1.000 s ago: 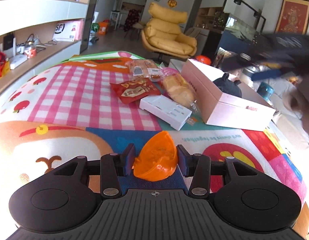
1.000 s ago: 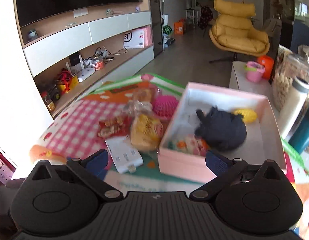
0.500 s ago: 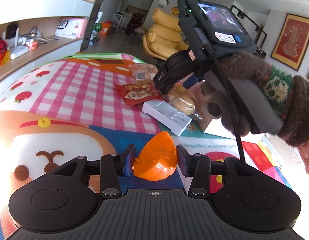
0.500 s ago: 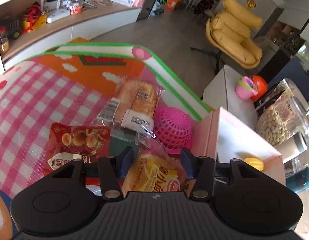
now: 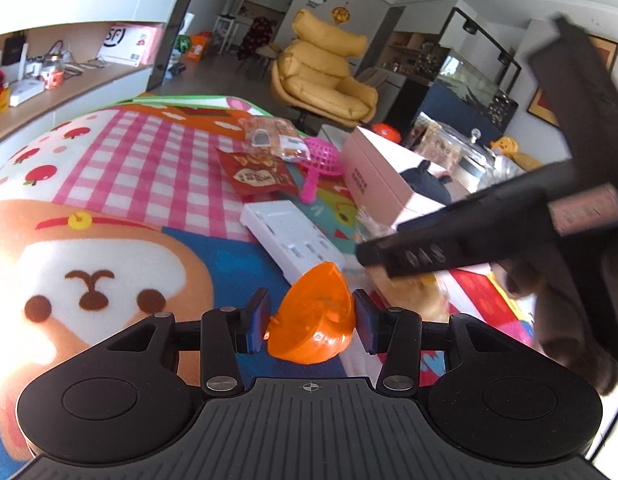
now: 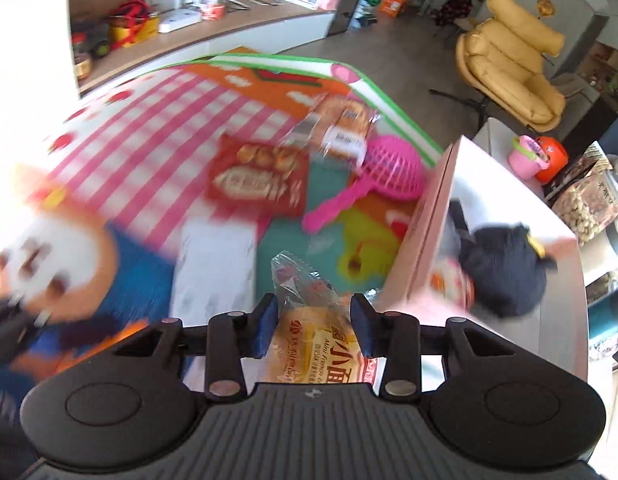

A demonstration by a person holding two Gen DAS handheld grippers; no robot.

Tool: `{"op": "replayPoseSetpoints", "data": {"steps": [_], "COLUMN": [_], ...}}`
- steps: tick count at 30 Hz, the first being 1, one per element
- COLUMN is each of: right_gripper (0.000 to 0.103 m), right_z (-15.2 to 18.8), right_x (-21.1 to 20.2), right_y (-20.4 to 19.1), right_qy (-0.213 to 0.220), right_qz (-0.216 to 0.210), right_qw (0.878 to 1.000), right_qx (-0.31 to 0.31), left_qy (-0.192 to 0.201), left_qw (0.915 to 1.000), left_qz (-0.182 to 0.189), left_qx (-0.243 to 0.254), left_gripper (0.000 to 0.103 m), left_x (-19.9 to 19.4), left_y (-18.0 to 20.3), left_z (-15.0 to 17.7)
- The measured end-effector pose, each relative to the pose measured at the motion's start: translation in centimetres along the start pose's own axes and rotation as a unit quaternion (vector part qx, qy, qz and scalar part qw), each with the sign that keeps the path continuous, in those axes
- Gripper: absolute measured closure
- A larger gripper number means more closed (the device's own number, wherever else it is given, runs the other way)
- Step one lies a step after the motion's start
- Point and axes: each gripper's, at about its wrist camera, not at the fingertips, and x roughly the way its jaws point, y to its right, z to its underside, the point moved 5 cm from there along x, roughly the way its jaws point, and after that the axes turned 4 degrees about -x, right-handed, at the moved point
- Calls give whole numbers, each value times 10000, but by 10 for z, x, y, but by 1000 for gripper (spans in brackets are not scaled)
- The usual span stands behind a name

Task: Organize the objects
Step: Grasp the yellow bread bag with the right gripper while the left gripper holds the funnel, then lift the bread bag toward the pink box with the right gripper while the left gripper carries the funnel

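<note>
My left gripper [image 5: 311,320] is shut on an orange plastic half-shell [image 5: 315,330], held low over the play mat [image 5: 109,168]. In the right wrist view my right gripper [image 6: 313,320] has its jaws closing on a bagged yellow bread bun [image 6: 315,354], and both pads touch the bag. The pink open box [image 6: 431,224] stands just to its right, with a black plush toy [image 6: 505,272] inside. In the left wrist view the right gripper's black body [image 5: 429,252] crosses in front of the pink box [image 5: 373,176].
On the mat lie a red snack packet [image 5: 259,174], a clear bread pack [image 5: 275,136], a pink strainer scoop [image 5: 323,156] and a white plastic case [image 5: 293,236]. A yellow armchair [image 5: 325,76] stands beyond. Shelves [image 5: 69,84] line the left wall.
The right gripper swung down over the mat, narrowed from wide open, and now has the yellow bread bag between its pads. The left gripper kept the orange shell and barely moved.
</note>
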Motion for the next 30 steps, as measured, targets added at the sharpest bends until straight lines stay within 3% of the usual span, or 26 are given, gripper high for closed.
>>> {"op": "replayPoseSetpoints", "data": {"steps": [7,9,11,13,16,22,26,30], "right_gripper": [62,56,39,31,26,18,8,3], "right_z": [63,79,92,103,118,140,150,154], "right_x": [-22,-29,-34,-38,-45,-74,-80,-60], "right_y": [17,24,30,34,35,42,53,62], "right_qy": [-93,9,133,265,472,1006,1201,1013], "right_qz": [341,275,130,-21,-151,-846,-624,-713], "right_qw": [9992,9992,9987,9975,9952,9838,9828,9834], "right_qx": [162,304,465,650,846,1220,1260,1328], "left_qy": [-116,-122,-173,-226,-228,-255,-391,-499], "left_qw": [9999,9998,9997,9994,9988,9976,9971,9961], "left_qz": [-35,-117,-180,-240,-423,-642,-631,-643], "left_qx": [26,74,61,39,10,-33,139,327], "left_gripper": [54,54,54,54,54,54,54,54], "left_x": [-1,-3,-7,-10,-18,-21,-15,-10], "left_y": [20,26,31,33,32,33,46,59], "left_z": [2,4,7,8,8,5,11,17]}}
